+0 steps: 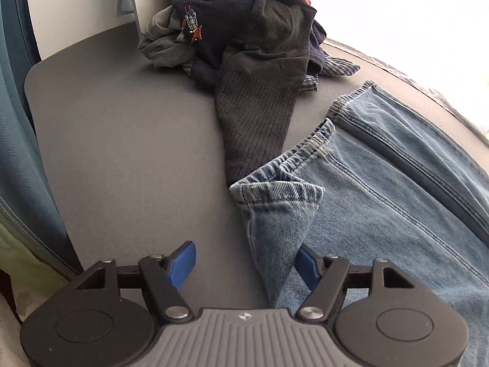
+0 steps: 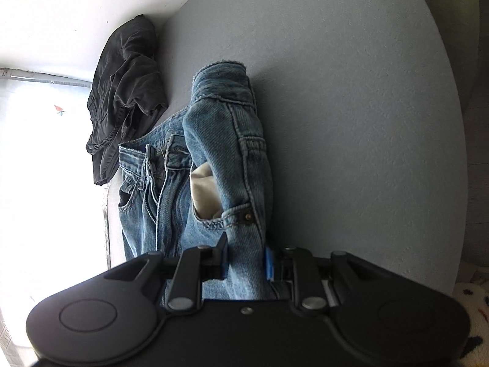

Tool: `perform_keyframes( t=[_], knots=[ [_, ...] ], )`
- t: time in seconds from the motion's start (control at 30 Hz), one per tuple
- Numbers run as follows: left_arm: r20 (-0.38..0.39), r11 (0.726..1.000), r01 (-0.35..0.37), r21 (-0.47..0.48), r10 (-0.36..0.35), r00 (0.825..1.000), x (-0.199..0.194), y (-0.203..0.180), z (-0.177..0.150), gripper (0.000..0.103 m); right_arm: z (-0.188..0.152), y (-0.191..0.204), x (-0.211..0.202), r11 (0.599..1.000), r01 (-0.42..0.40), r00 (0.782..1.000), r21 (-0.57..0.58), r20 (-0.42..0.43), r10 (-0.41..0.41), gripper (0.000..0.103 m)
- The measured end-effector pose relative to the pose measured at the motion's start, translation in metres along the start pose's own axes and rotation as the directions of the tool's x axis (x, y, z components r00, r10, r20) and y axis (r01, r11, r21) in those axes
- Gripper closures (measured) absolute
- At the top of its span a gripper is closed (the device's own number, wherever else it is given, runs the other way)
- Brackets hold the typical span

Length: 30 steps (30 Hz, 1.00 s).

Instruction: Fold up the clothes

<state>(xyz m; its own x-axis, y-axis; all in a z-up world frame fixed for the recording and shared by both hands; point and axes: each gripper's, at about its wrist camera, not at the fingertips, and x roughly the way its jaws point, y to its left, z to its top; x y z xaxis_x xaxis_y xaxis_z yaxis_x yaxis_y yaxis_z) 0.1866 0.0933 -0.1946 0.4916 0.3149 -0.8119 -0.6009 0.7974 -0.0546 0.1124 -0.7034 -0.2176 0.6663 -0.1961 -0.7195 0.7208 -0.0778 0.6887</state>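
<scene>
Lengthwise, jeans (image 2: 226,159) run away from right claw (image 2: 246,260) (waistband farthest).

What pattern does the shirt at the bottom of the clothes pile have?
A small blue-and-white check; the checked shirt peeks out under the dark clothes pile, best seen in the left wrist view.

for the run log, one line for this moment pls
task: fold clothes | right gripper: shut on jeans at waist | left gripper: open around jeans' cuff | clothes pile: untouched
</scene>
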Motion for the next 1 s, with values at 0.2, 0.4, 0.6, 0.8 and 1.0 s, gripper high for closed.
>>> perform_keyframes(
  t=[0.2,0.4,0.6,0.8,1.0],
  knots=[
    [-0.014,1.000,0.014,-0.028,-0.014,1.000,0.010,-0.006,0.008,0.087,-0.004,0.017,-0.001,0.995,0.048,0.999,-0.087,0.024,-0.046,0.088],
    [0.067,0.962,0.121,-0.245,-0.108,0.992,-0.035,0.009,0.045,0.095,0.003,0.042,-0.036,0.987,-0.142,0.987,-0.075,0.067,0.147,0.093],
    [0.296,0.950,0.238,-0.201,-0.172,0.939,-0.118,-0.015,0.101,0.095,0.013,0.077,-0.075,0.958,-0.265,0.958,-0.107,0.082,0.274,0.093],
    [0.194,0.936,0.169,-0.310,-0.112,0.975,-0.099,-0.009,0.092,0.095,0.021,0.063,-0.062,0.984,-0.153,0.984,-0.090,0.075,0.160,0.093],
    [0.152,0.871,0.188,-0.454,-0.133,0.979,-0.084,-0.006,0.082,0.096,0.028,0.061,-0.047,0.989,-0.139,0.988,-0.052,0.055,0.142,0.093]
  ],
)
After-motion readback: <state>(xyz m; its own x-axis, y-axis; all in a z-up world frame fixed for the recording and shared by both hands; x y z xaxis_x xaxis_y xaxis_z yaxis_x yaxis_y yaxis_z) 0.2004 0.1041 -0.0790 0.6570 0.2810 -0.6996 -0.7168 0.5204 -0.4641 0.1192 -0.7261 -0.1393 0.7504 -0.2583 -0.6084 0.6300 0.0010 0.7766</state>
